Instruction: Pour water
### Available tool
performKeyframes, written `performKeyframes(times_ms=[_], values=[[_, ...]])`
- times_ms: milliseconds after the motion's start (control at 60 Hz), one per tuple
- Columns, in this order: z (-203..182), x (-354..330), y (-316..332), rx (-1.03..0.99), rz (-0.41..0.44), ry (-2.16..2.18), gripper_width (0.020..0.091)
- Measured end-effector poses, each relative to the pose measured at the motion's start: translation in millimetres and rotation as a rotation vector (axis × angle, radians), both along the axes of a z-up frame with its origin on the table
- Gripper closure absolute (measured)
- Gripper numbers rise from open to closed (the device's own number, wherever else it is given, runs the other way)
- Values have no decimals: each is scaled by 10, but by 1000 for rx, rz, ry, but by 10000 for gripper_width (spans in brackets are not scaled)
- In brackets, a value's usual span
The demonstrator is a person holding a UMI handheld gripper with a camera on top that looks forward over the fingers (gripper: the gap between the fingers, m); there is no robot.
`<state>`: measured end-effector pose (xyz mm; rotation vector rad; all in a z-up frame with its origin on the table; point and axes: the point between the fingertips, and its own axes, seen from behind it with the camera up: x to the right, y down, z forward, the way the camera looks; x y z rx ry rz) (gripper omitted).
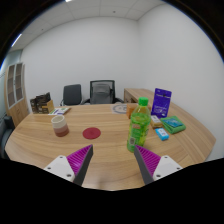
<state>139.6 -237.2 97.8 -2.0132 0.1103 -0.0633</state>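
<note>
Bottle [141, 118], green, with a yellow cap, stands upright on the wooden worktop [100, 150], just ahead of the hand-held gripper [113, 163] and a little toward its right finger. Label detail too small to read. Whether it holds water cannot be told.

Hand-held gripper: both fingers in view, spread wide apart, purple pads [78, 158] facing inward. Nothing between them, nothing gripped. Bare wood shows in the gap. Bottle base sits just beyond the right fingertip; contact not clear, appears apart.

Cup [60, 124], small, clear-looking with a dark lower part, stands upright on the worktop beyond the left finger, well apart from the bottle. Round dark-red coaster [92, 132] lies flat between cup and bottle, nearer the cup.

Right of the bottle: teal-blue flat item [174, 125] and a light blue piece [164, 134] on the worktop, kind not clear. Purple box [162, 101] stands upright behind them. Pale object [121, 107] near the far edge, indistinct.

Far side: two dark office chairs [101, 92] against a white wall. Boxes [42, 102] stand at the far left end of the worktop, with a shelf unit [14, 88] behind.
</note>
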Motion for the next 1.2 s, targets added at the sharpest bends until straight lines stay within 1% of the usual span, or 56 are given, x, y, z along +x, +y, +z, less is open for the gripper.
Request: performKeyframes(times_ms=[83, 167, 350, 383, 433, 533, 567, 583, 617, 750, 850, 867, 883, 933, 1083, 1200], values=[[-115, 491, 156, 13, -20, -27, 253], [-219, 767, 399, 27, -6, -40, 252], [-198, 989, 992, 120, 41, -52, 263], [-212, 989, 1076, 132, 51, -49, 277], [-252, 959, 1169, 140, 64, -27, 317], [-299, 910, 1285, 165, 85, -2, 448], [-297, 948, 1308, 177, 78, -11, 472], [-288, 963, 1317, 185, 73, -15, 496], [-283, 974, 1337, 198, 69, -13, 575], [-282, 957, 1355, 201, 80, -5, 630], [-280, 984, 1376, 200, 85, -23, 690], [-285, 984, 1381, 196, 85, -21, 703], [-286, 983, 1386, 194, 86, -22, 731], [-285, 981, 1379, 194, 75, -30, 748], [-277, 983, 1416, 180, 60, -73, 750], [-243, 912, 1454, 143, 81, -201, 750]])
